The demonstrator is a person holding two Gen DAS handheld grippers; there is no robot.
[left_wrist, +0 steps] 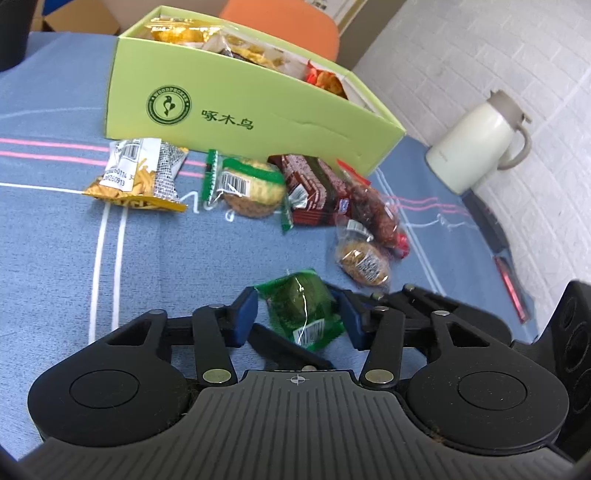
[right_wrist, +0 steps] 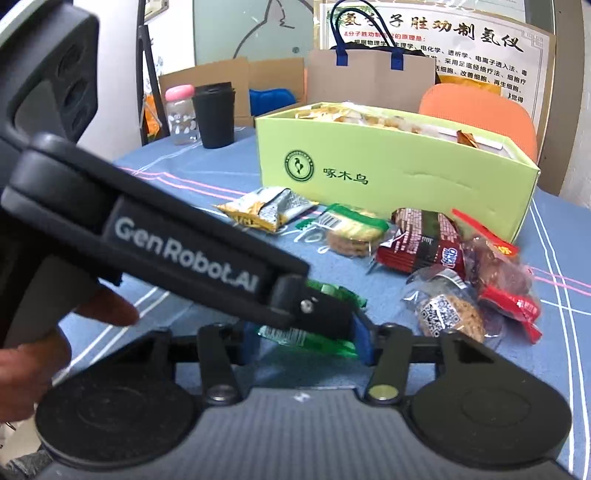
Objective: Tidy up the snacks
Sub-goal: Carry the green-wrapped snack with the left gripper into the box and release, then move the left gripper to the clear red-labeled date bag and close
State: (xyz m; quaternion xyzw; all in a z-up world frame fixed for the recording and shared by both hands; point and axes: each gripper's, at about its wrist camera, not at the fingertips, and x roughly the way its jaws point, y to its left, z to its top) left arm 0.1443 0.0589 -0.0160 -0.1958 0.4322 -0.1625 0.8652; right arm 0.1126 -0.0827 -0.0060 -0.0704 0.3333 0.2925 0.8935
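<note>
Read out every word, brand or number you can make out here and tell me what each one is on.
"啄木鸟", beside a round "WOODPECKER" seal: front of the green box.
"GenRobot.AI": side of the left gripper.
"氢分子胜动制氢仪": heading of the wall poster; its smaller lines are too small to read.
"260913", partly: sticker on the yellow snack bag.
Barcodes and a QR code on the other snack packets: digits too blurred to read.

An office or clinic room – wall poster (right_wrist: pixel 443 40), orange chair (right_wrist: pixel 480 110), cardboard boxes (right_wrist: pixel 236 81) behind the table (right_wrist: pixel 184 173)
</note>
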